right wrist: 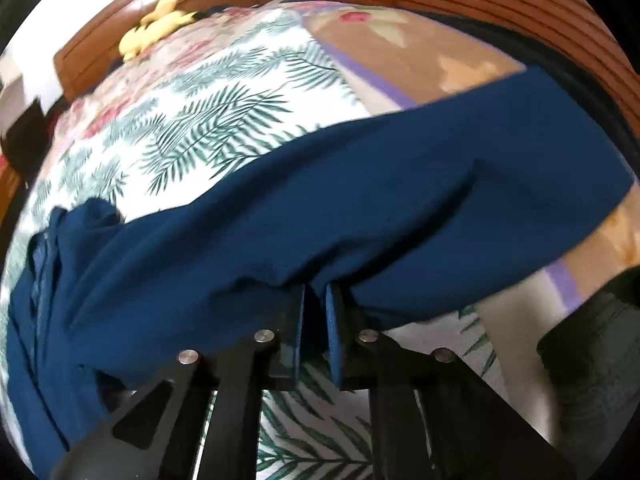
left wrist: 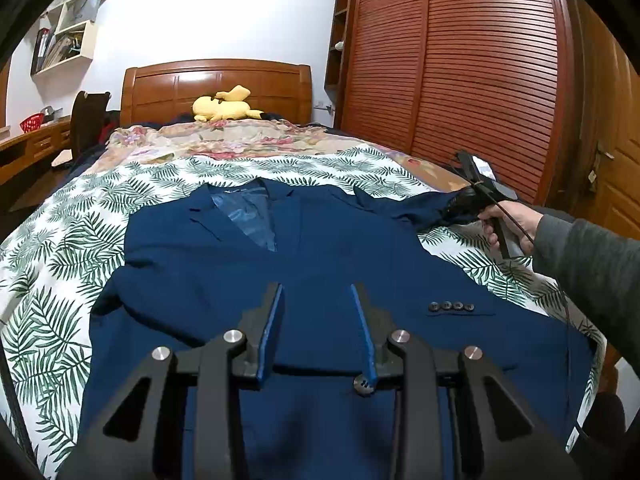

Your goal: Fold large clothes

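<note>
Jacket: we see a dark navy suit jacket [left wrist: 320, 248] lying front-up on the bed, collar toward the headboard [left wrist: 216, 88], hem toward us.
Lining: a lighter, shiny blue lining [left wrist: 248, 216] shows in the open V between the lapels.
Buttons: a row of four small dark cuff buttons [left wrist: 451, 306] sits on the sleeve laid along the jacket's right edge; one larger dark button [left wrist: 363, 385] lies on the front, just behind the left gripper's finger in the left wrist view.
Surface: the cloth is mostly flat, with soft creases near the left shoulder and along the lower front.
Sleeve: we see the right sleeve [right wrist: 360, 216] drawn out sideways off the body of the jacket, stretched across the leaf-print sheet [left wrist: 80, 240] toward the bed's right edge; the right wrist picture is blurred.
Left gripper: our left gripper [left wrist: 317, 292] hangs over the jacket's lower front, fingers spread wide apart with nothing between them.
Right gripper: our right gripper [right wrist: 316, 300] has its fingers drawn close together with a fold of sleeve fabric pinched between them.
Bedding: a floral quilt [left wrist: 240, 136] covers the head end beyond the sheet.
Toy: a yellow plush toy [left wrist: 224, 106] rests by the headboard.
Wardrobe: brown louvred wardrobe doors [left wrist: 460, 60] stand to the right of the bed.
</note>
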A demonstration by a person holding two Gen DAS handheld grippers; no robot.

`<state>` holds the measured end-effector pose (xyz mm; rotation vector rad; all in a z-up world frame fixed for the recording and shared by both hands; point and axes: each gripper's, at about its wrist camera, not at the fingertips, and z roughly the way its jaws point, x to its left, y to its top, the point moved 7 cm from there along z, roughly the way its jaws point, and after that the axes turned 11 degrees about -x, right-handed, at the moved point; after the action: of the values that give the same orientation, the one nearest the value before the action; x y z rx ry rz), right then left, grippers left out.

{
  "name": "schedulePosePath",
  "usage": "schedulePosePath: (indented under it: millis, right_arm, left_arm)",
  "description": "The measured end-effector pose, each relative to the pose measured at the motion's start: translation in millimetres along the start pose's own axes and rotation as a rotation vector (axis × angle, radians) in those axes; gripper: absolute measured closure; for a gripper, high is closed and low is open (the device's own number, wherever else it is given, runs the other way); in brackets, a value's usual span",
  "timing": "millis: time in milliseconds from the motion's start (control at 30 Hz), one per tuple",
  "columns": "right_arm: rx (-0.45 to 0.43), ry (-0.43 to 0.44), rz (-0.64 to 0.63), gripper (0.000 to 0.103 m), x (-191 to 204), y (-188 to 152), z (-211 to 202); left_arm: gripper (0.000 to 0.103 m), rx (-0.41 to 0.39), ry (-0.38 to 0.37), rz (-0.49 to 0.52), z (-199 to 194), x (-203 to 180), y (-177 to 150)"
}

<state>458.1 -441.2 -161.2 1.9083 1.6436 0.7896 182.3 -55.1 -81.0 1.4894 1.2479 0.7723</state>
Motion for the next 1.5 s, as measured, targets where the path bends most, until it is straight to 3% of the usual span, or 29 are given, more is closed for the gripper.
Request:
schedulePosePath:
  millis: [200, 333, 533, 667, 767, 833, 900, 967, 1233, 1500]
  right_arm:
    - [-0.197, 0.082, -0.156, 0.103, 52, 22, -64]
    - [-0.253, 0.189, -0.235, 0.103, 97, 24, -111]
    - [-0.269, 0.37, -0.379, 0.103, 178, -11, -172]
    - [-0.212, 0.436, -0.456, 0.103, 212, -51, -189]
    - [-0.17, 0.412, -0.499, 0.103, 221, -70, -191]
    - [-0.183, 0.404, -0.523, 0.092, 222, -71, -197]
    - [-0.214, 0.397, -0.524, 0.064, 219, -66, -207]
    - [-0.26, 0.374, -0.51, 0.049, 211, -55, -217]
    - [-0.259, 0.195, -0.452, 0.043, 166, -24, -176]
    - [-0.151, 0.054, -0.369, 0.041, 102, -26, -109]
  left_arm:
    - [0.07, 0.002, 0.005, 0.01, 1, 0, 0]
    - [0.07, 0.001, 0.013, 0.018, 1, -1, 1]
    - [0.07, 0.003, 0.017, 0.02, 2, -1, 0]
    - [0.07, 0.006, 0.028, 0.029, 3, -1, -1]
    - [0.07, 0.008, 0.025, 0.031, 3, -2, -2]
    - [0.07, 0.008, 0.023, 0.03, 3, -3, -1]
    - [0.07, 0.008, 0.02, 0.028, 3, -2, -1]
    - [0.07, 0.008, 0.019, 0.028, 3, -3, -1]
    - [0.07, 0.009, 0.013, 0.031, 3, -4, -1]
    - [0.07, 0.014, 0.012, 0.035, 4, -6, -2]
